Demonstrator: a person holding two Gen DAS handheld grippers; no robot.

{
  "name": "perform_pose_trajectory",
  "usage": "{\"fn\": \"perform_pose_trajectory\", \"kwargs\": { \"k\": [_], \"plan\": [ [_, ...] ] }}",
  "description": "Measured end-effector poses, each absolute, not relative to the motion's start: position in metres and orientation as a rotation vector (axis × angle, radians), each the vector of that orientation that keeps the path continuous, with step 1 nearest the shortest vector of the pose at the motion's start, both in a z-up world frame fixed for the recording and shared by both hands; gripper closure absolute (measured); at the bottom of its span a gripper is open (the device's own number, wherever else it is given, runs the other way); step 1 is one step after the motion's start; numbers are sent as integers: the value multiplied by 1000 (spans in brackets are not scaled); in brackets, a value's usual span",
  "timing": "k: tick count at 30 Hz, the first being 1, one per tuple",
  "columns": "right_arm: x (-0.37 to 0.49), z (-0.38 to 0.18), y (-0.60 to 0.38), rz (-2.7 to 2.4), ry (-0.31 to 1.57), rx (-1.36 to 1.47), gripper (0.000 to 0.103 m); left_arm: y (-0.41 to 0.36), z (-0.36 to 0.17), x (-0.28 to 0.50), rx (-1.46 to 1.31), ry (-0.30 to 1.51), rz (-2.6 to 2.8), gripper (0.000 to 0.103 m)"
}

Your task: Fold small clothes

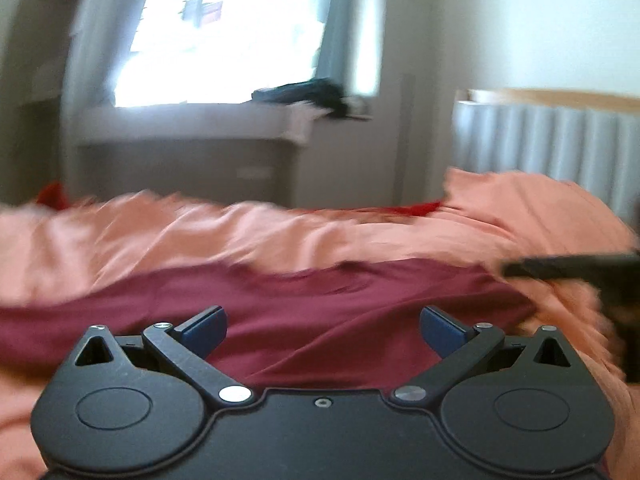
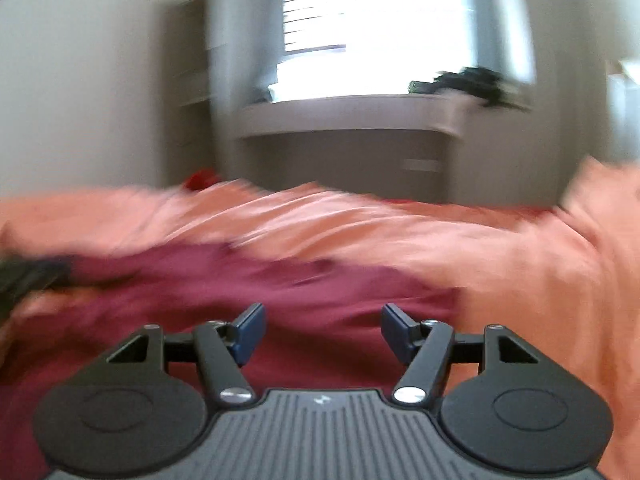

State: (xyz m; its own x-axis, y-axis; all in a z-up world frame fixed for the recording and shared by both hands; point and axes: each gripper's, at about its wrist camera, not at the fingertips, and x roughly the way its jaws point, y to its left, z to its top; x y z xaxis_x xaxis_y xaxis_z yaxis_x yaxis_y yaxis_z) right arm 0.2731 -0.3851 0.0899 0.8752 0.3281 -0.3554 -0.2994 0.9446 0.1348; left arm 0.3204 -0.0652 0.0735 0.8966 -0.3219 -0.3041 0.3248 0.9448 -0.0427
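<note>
A dark red garment [image 1: 320, 304] lies spread on an orange bed cover [image 1: 200, 236]. My left gripper [image 1: 323, 330] is open and empty, just above the garment's near part. In the right wrist view the same garment [image 2: 320, 292] lies ahead, and my right gripper [image 2: 323, 332] is open and empty over it. The right gripper shows as a dark blurred shape at the right edge of the left wrist view [image 1: 580, 268]. The left gripper shows blurred at the left edge of the right wrist view [image 2: 28, 272]. Both views are motion-blurred.
A bright window [image 1: 224, 36] with a sill and dark items [image 1: 312, 94] on it is behind the bed. A white radiator [image 1: 552, 144] stands at the right wall. A bright red cloth [image 1: 416, 208] peeks out at the bed's far edge.
</note>
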Motion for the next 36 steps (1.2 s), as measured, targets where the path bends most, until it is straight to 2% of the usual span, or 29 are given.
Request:
{"fn": "perform_pose_trajectory", "kwargs": {
  "k": [2, 9, 14, 16, 17, 20, 21, 22, 24, 28, 36],
  "plan": [
    [304, 81, -415, 266, 415, 226, 36, -96, 79, 324, 81, 301, -427, 1],
    [364, 49, -465, 249, 527, 478, 59, -208, 76, 338, 305, 271, -671, 2],
    [381, 38, -479, 329, 573, 518, 62, -278, 53, 342, 495, 290, -727, 12],
    [389, 37, -482, 351, 584, 528, 72, -295, 46, 345, 520, 307, -717, 19],
    [390, 37, -484, 360, 586, 536, 74, -304, 43, 347, 535, 320, -708, 21],
    [392, 35, -491, 382, 582, 560, 85, -322, 37, 355, 568, 351, -659, 36],
    [391, 35, -493, 389, 582, 562, 87, -328, 34, 360, 575, 367, -637, 47],
    [390, 36, -494, 395, 581, 560, 90, -333, 32, 365, 578, 391, -612, 65],
    [389, 36, -495, 400, 578, 559, 94, -334, 28, 372, 570, 421, -569, 89],
    [389, 40, -492, 385, 555, 531, 96, -323, 31, 369, 505, 404, -571, 96],
    [390, 40, -489, 319, 495, 509, 97, -323, 26, 363, 523, 451, -626, 96]
  ]
}}
